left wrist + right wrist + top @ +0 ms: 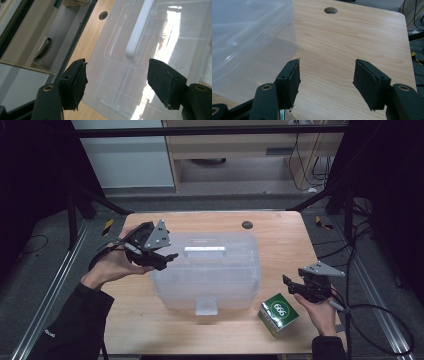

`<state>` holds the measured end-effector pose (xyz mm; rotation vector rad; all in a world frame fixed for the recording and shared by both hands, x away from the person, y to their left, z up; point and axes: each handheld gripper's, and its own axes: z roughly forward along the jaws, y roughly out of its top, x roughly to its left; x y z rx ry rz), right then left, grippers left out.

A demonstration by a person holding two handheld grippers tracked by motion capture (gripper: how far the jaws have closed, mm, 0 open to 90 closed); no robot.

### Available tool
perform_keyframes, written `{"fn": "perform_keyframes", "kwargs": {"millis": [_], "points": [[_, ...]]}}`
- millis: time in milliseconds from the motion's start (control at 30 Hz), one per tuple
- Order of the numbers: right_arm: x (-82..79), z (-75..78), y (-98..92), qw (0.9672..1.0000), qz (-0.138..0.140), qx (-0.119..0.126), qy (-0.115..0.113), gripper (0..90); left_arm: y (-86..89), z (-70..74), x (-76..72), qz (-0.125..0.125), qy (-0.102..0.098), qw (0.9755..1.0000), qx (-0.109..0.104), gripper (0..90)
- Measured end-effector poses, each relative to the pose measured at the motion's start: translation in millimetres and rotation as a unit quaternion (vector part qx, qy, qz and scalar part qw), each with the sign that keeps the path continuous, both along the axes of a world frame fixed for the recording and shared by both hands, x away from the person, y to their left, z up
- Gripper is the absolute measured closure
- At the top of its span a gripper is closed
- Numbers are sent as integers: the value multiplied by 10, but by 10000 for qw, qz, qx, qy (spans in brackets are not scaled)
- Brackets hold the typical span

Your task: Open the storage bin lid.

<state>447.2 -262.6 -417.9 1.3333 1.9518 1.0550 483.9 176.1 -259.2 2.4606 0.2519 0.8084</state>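
Closest to the lens, a dark sleeve (75,325) comes up from the bottom left corner of the high view, leading to the left hand (112,265). Biggest thing out there is the wooden table (280,235), and sitting at its centre is the clear plastic storage box (210,270), lid on, white handle (204,251) on top, a latch on its front side. Over at the box's left edge, the left gripper (167,257) hangs just above the lid, jaws spread wide with nothing between them; from its own view the lid and handle lie right below the pads (75,82). On the right side of the table, the right gripper (287,282) is held near the box's right end, jaws apart and empty, bare wood showing between them. Just beside that hand, near the front edge, sits a small green and white carton (278,314), touched by neither gripper.
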Motion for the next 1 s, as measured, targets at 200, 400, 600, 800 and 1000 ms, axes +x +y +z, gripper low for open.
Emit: {"fn": "perform_keyframes", "kwargs": {"millis": [200, 400, 600, 800, 1000], "points": [[1, -1, 6, 10000, 43, 6, 24, 396, -111, -23, 7, -86, -45, 9996, 264, 327], [1, -2, 10, 10000, 65, 14, 48, 404, -221, -61, 31, -135, -82, 9985, 533, 337], [6, -11, 20, 9999, 89, -16, 77, 408, -316, -88, 49, -207, -129, 9967, 773, 342], [8, -16, 34, 9999, 128, -42, 107, 418, -412, -118, 58, -287, -164, 9950, 947, 359], [6, -17, 43, 9998, 153, -23, 129, 426, -498, -154, 85, -369, -208, 9934, 1063, 389]]}}
